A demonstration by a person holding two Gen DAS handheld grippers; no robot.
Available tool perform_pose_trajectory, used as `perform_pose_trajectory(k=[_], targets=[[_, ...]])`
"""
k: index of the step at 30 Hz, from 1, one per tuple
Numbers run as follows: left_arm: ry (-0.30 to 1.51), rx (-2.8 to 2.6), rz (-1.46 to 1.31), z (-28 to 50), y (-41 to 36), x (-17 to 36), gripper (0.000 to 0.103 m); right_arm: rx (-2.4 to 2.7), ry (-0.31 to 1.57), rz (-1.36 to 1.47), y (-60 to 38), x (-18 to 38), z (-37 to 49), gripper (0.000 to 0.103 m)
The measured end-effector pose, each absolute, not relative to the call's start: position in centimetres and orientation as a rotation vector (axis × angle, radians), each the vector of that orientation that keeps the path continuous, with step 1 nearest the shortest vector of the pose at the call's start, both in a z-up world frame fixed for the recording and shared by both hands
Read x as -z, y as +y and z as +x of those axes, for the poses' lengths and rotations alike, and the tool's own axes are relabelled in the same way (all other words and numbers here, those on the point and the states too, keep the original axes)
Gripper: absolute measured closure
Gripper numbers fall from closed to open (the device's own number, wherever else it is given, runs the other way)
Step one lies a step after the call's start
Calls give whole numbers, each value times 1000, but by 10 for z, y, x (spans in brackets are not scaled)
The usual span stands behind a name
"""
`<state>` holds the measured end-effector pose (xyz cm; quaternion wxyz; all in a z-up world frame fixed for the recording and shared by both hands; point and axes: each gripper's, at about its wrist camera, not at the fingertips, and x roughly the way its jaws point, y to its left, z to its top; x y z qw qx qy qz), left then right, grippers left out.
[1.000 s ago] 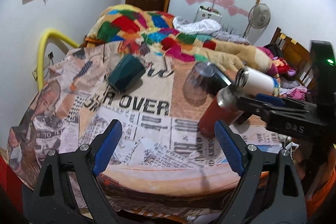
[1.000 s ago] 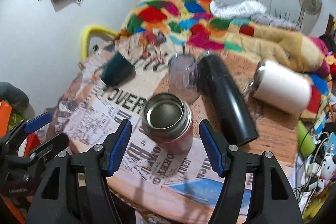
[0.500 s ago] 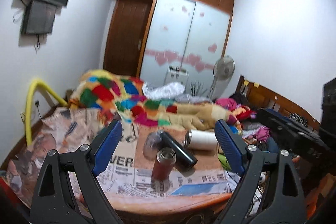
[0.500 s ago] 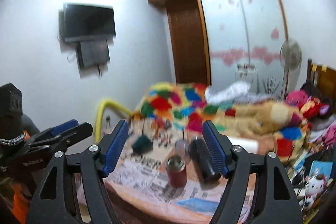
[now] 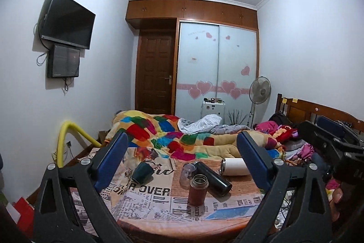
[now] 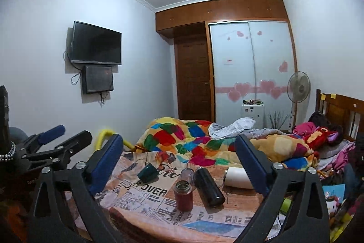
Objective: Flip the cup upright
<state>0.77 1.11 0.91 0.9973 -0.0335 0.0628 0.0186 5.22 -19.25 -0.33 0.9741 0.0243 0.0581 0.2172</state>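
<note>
A red steel cup (image 5: 198, 189) stands upright, mouth up, near the front of the newspaper-print cover; it also shows in the right wrist view (image 6: 183, 195). My left gripper (image 5: 182, 161) is open and empty, held well back from the bed. My right gripper (image 6: 178, 163) is open and empty, also far back. A dark green cup (image 5: 142, 171) lies on its side at the left. A clear glass (image 5: 187, 174) stands behind the red cup. A black flask (image 6: 209, 187) and a white flask (image 5: 234, 166) lie on their sides.
The cups rest on a bed (image 5: 159, 218) covered by a printed sheet, with a patchwork blanket (image 5: 173, 138) behind. A yellow rail (image 5: 66, 140) stands at the left, a wooden headboard (image 5: 318, 113) and clutter at the right. The other gripper (image 6: 45, 152) shows at left.
Both grippers have pulled far back and up from the bed, away from the red cup, which stays standing upright. The right gripper's jaws have spread wider.
</note>
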Motion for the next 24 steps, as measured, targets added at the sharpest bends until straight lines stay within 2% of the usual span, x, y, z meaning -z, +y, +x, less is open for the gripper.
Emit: perform_pose_trajectory(k=[24], targets=[[131,-46,-18,-1,-3,1,3,-423,144,40,-205,8,36,0]])
